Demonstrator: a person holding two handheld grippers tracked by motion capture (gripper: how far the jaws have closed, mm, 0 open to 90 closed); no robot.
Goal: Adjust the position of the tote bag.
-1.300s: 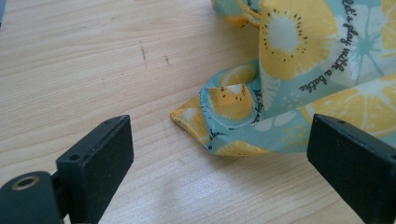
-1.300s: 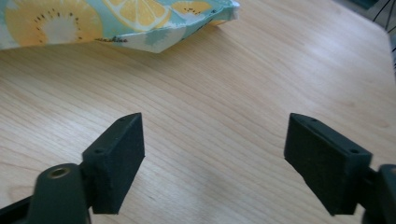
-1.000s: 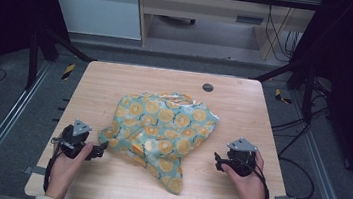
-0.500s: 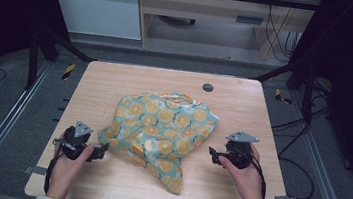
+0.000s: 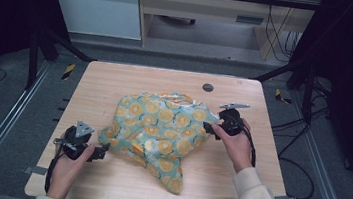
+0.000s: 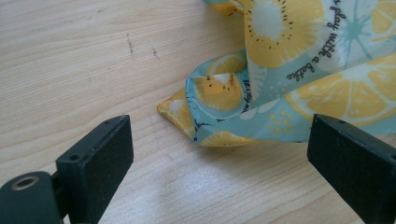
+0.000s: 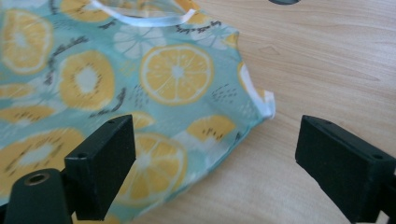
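High view shows a crumpled cloth with lemon slices (image 5: 160, 133) lying in the middle of the wooden tabletop (image 5: 116, 80). The left gripper (image 5: 100, 152) sits just beside the cloth's left corner, jaws wide apart and holding nothing. The right gripper (image 5: 207, 128) is at the cloth's right edge, jaws wide apart too. It may be touching the cloth, but that is hard to tell. A small dark round spot (image 5: 208, 87) sits near the far edge.

light: even, from overhead; table (image 5: 116, 80) bright | surroundings: dark at left and right frame edges | shadows: soft, short | focus: gripper views sharp centrally, jaws slightly soft
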